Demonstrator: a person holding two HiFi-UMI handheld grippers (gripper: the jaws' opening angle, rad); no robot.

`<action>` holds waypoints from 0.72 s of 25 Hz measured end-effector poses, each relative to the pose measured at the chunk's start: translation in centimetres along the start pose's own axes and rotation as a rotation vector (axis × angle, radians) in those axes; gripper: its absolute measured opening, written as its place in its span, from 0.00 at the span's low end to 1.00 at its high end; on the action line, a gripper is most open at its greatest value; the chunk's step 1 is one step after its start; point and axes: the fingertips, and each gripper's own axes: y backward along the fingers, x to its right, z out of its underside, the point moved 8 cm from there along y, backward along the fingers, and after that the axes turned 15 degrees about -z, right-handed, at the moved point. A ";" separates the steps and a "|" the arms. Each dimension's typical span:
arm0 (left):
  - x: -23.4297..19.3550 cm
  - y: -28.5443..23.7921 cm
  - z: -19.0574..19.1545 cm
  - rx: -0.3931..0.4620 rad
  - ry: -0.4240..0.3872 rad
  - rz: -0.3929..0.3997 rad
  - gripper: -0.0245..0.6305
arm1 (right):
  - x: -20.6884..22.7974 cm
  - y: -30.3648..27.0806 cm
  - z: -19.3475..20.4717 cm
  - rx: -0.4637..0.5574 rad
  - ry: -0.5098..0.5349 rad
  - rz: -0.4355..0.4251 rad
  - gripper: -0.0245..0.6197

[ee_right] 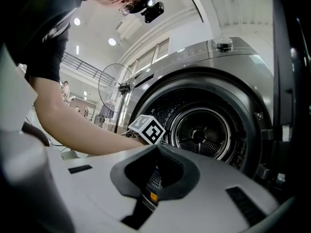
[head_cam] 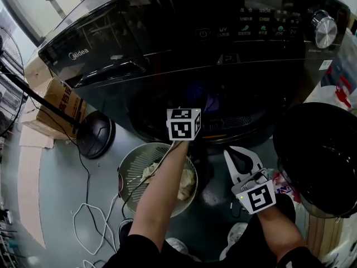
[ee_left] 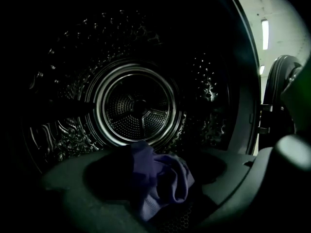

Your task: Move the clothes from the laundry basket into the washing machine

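Reaching into dimpled, perforated steel washing-machine drum [ee_left: 141,106], left gripper [ee_left: 160,171] jaws apart, crumpled purple knit cloth [ee_left: 165,186] lying loose between them, right gripper [ee_right: 158,152] jaws closed, empty, round pale laundry basket [head_cam: 134,163] at seven o'clock of drum mouth.

Washing machine [head_cam: 167,38] — glossy dark casing; drum [ee_left: 141,106], shiny embossed metal; garment [ee_left: 163,183], soft matt purple cloth; box [head_cam: 56,102] at nine o'clock — matt cardboard.

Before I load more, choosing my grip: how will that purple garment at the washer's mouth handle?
The purple garment looks floppy: it lies crumpled in folds. Probably light, since the fabric seems thin. It should sag, not roll.
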 end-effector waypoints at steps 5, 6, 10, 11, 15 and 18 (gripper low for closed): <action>1.0 2.7 -0.3 0.068 -0.033 0.020 0.53 | -0.1 -0.2 0.1 -0.006 0.000 -0.002 0.05; 1.1 3.2 -0.4 0.081 -0.033 0.026 0.53 | -0.1 -0.3 0.1 -0.006 0.003 -0.004 0.05; 1.2 6.5 -1.1 0.149 -0.029 0.041 0.53 | -0.4 -0.8 0.1 -0.005 0.004 -0.011 0.05; 1.2 7.4 -1.2 0.167 -0.036 0.046 0.53 | -0.5 -0.9 0.2 -0.008 0.004 -0.014 0.05; 0.6 11.2 -1.4 0.212 -0.060 0.075 0.53 | -0.8 -1.5 0.3 -0.010 0.009 -0.029 0.05; -0.7 14.2 -1.0 0.225 -0.082 0.083 0.53 | -1.1 -2.2 0.7 -0.022 0.002 -0.040 0.05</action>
